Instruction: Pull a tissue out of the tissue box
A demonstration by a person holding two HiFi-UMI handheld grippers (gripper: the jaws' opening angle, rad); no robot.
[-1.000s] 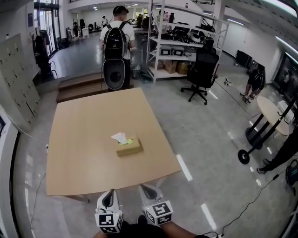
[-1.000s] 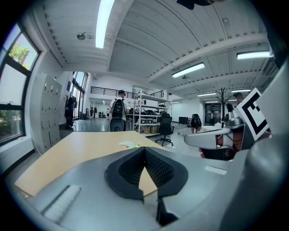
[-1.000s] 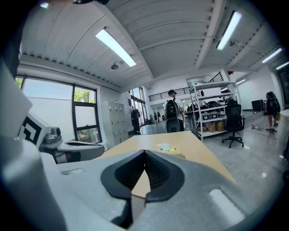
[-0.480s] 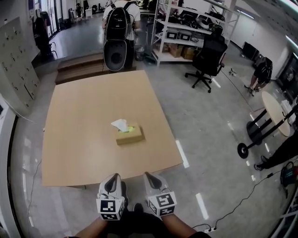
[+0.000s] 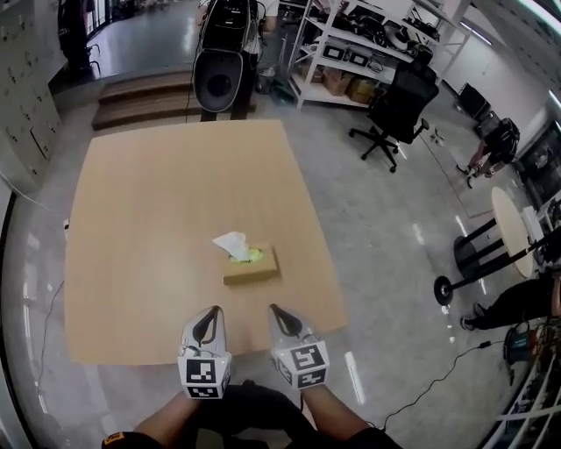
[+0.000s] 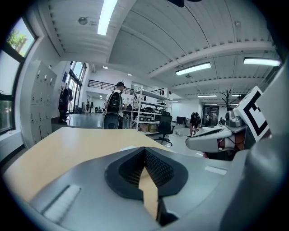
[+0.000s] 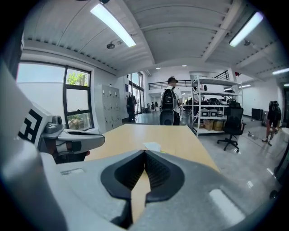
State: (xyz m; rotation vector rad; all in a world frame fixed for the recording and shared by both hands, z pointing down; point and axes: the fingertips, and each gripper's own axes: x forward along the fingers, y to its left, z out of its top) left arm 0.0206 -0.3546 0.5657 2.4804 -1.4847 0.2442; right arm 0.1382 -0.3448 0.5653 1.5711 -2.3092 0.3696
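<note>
A tan tissue box [image 5: 252,266] lies on the light wooden table [image 5: 158,202], with a white tissue [image 5: 232,245] sticking up from its yellow-green slot. In the right gripper view the tissue [image 7: 152,146] peeks over the jaws. My left gripper [image 5: 209,311] and right gripper [image 5: 274,310] hover side by side over the table's near edge, just short of the box and apart from it. Both are shut with nothing between their jaws. The left gripper [image 6: 144,149] and the right gripper [image 7: 145,153] each show their tips meeting.
A person with a black backpack [image 5: 226,19] stands beyond the table's far edge beside a large black speaker-like device [image 5: 219,83]. Shelving [image 5: 359,44] and a black office chair [image 5: 399,110] stand at the back right. A round table [image 5: 517,224] is at the right.
Both grippers have moved forward from off the table's near edge to over it, closer to the tissue box. The box and tissue have not moved on the table.
</note>
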